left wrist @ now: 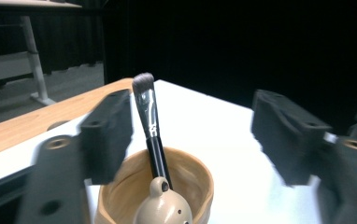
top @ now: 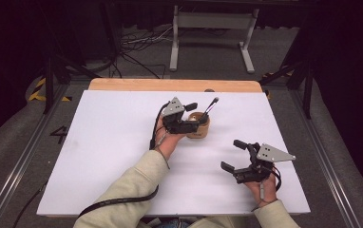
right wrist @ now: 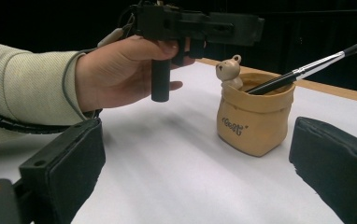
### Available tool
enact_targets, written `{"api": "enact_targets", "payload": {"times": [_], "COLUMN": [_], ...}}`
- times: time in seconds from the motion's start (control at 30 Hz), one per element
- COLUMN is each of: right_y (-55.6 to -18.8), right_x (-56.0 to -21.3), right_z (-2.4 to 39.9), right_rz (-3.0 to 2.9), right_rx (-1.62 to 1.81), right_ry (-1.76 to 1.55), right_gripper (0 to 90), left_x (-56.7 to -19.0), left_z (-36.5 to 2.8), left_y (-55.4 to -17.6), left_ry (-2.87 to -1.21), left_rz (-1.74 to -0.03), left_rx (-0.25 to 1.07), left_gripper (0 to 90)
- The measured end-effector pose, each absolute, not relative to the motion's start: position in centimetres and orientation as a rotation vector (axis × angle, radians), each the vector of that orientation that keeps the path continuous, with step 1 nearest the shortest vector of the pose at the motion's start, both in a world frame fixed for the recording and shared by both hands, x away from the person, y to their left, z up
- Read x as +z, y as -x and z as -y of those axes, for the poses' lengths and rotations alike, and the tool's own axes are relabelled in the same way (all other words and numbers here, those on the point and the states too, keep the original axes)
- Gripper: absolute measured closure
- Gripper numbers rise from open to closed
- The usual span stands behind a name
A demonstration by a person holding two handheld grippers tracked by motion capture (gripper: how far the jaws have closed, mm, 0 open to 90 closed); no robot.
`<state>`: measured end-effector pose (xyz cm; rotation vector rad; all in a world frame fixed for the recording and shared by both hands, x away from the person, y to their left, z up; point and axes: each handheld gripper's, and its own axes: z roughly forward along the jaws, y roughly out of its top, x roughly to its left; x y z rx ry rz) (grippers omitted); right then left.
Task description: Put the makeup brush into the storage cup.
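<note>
Where the white table [top: 122, 156] runs toward its far wooden edge, your makeup brush [left wrist: 149, 123] stands in a small tan pot [right wrist: 253, 119], handle down inside and dark bristle tip leaning up and out over the rim, away from you and to the right in the high view. The pot is shaped like a soft sack with a rolled lip, has small dark lettering on its side, and carries a little bear figure [right wrist: 229, 70] perched on its rim. The pot sits a bit right of the table's middle, toward the far side. Your left gripper [top: 195, 114] hovers just above and beside the pot, and its jaws stand apart; in the left gripper view they are blurred, the brush rises between them closer to the left jaw, and neither pad presses on it. Your left hand [right wrist: 120, 74] grips the black handle of that tool, with a pale sleeve [top: 122, 190] reaching in from the near edge and a black cable trailing along it. Your right gripper [top: 234, 155] is held well apart from the pot, near the front right of the table, its jaws parted with nothing between them, pointed toward the pot. Beyond the table lie a grey floor, loose cables and the white legs of a stand [top: 213, 28]
</note>
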<state>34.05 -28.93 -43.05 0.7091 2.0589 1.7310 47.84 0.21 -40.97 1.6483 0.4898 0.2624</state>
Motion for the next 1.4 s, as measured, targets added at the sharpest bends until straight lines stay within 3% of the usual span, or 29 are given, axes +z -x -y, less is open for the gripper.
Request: {"api": "enact_targets", "payload": {"times": [0.23,1.4], "right_y": [-34.4,-35.4], "right_x": [-43.0,-42.7], "right_z": [28.8,29.3], "right_rz": [-2.058,-2.049], "right_rx": [1.733,1.712], "right_ry": [-0.706,-0.743], "right_gripper": [3.6,3.3], "left_x": [-40.2,-37.0], "left_z": [-1.0,-7.3], "left_y": [-47.3,-43.4], "left_ry": [-1.65,-1.652], "left_rz": [-0.461,-0.428], "left_rx": [0.277,0.253], "left_gripper": [17.5,6.0]}}
